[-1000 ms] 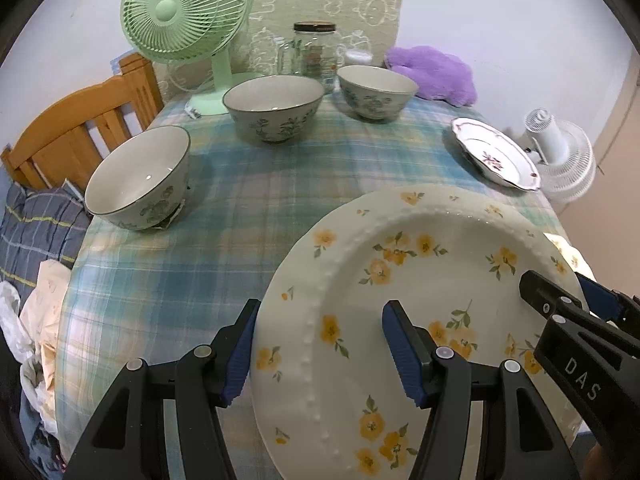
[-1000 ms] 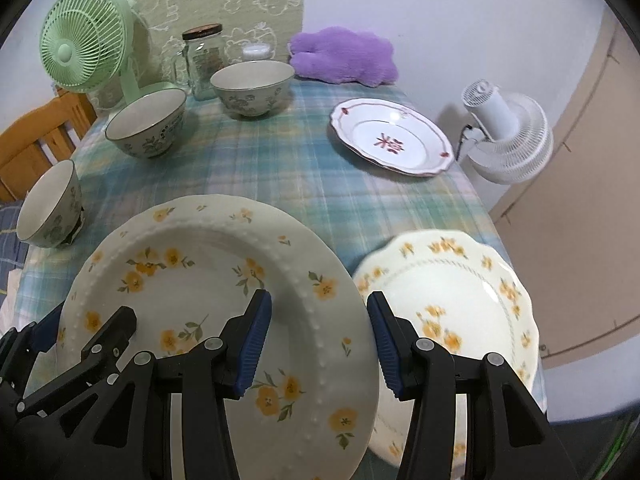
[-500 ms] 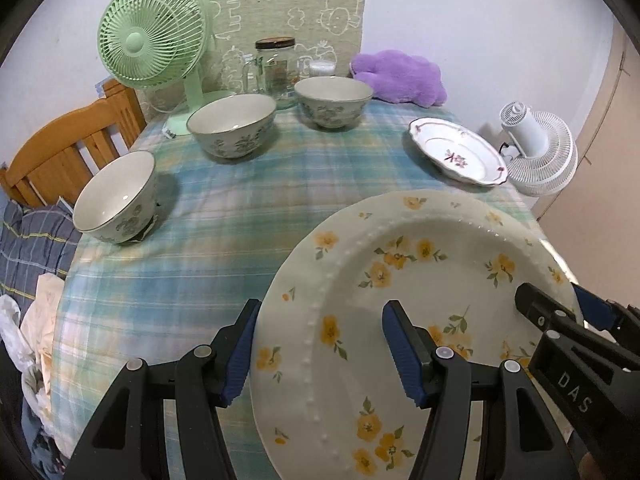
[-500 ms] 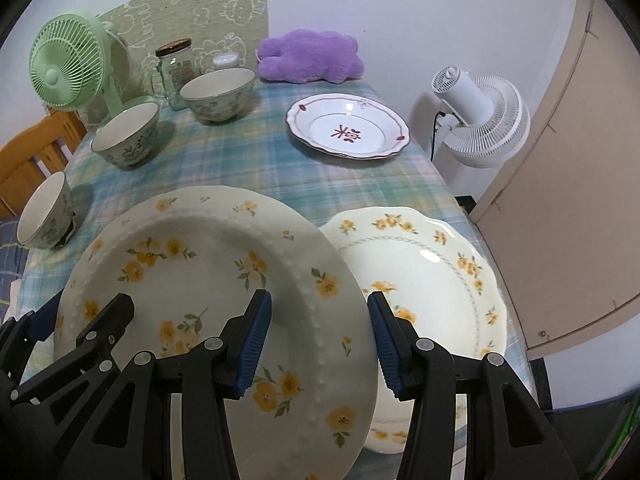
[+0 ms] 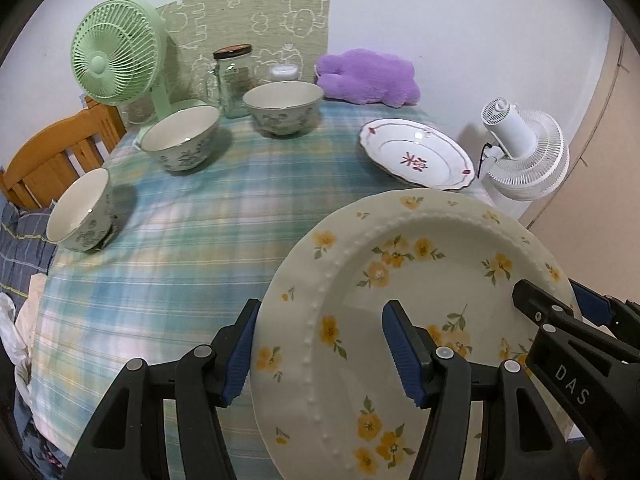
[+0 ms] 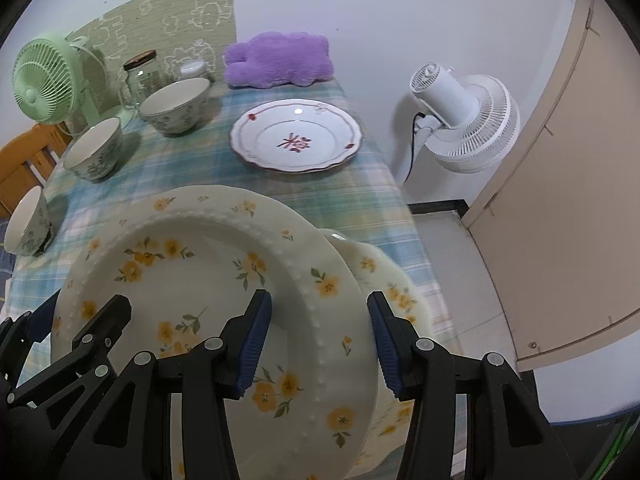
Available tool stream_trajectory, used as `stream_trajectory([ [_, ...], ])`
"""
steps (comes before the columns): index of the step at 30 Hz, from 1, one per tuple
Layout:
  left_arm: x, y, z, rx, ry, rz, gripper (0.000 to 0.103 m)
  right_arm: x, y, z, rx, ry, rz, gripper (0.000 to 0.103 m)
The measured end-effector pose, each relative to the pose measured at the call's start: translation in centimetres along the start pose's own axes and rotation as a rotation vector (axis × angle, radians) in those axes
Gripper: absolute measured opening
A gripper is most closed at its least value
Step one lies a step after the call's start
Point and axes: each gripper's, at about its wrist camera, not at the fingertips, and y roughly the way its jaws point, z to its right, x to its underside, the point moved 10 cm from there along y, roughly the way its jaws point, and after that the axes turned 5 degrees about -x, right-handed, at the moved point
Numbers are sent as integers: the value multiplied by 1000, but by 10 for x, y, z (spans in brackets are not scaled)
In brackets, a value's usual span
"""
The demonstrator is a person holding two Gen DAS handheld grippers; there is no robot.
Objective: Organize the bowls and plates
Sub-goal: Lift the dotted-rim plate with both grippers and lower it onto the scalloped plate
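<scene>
Both grippers, left gripper (image 5: 318, 344) and right gripper (image 6: 320, 334), are clamping their jaws on opposite rims of the flowered plate (image 6: 224, 280), which is hanging directly over the scalloped plate (image 6: 400, 300) on the desk (image 5: 192, 216).

black claws (image 5: 320, 356), blue ribbed pads, apparently "DAS" lettering

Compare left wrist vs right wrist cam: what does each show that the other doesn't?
Only the left wrist view: the striped blue cloth beside the table.

Only the right wrist view: a second yellow-flowered plate lying under the held one, the door and the floor beside the table.

Both: the big yellow-flowered plate, its rim between the jaws of the left gripper and the right gripper, three bowls, the red-patterned plate, both fans, the jar and the purple plush.
</scene>
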Motion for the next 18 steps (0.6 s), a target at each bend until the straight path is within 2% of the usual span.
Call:
stream_trajectory([
  [18,17,22,82,19,-32,-69,62,1,16,85,18,-16,-20,53],
])
